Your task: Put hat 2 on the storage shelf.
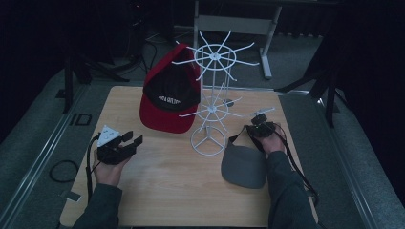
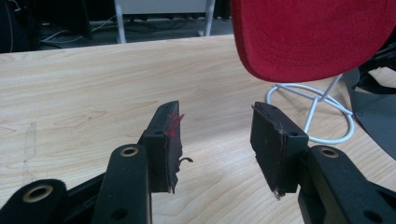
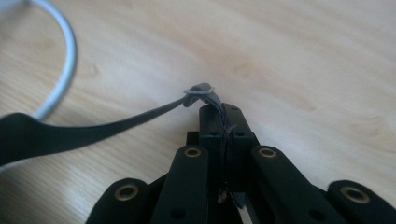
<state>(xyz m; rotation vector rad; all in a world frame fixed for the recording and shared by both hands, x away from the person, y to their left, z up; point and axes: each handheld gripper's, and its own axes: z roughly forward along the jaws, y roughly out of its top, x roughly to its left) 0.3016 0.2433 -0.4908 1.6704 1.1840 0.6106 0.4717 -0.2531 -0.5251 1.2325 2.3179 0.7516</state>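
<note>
A red and black cap (image 1: 168, 95) hangs on the white wire rack (image 1: 213, 95), its red brim (image 2: 308, 37) above the table. My left gripper (image 1: 133, 139) stands open at the table's left, jaws apart (image 2: 215, 140) and holding nothing, pointing toward the brim. A grey visor (image 1: 244, 164) lies on the table at the right. My right gripper (image 1: 261, 125) is shut on the visor's black strap (image 3: 116, 123), next to its small metal ring (image 3: 200, 89), just right of the rack's ring base (image 1: 207, 141).
The wooden table (image 1: 167, 191) has bare room in the middle and front. The rack's thin wire arms (image 1: 239, 50) stick out at two levels. Dark floor, cables and a grey stand (image 1: 234, 24) lie beyond the table's far edge.
</note>
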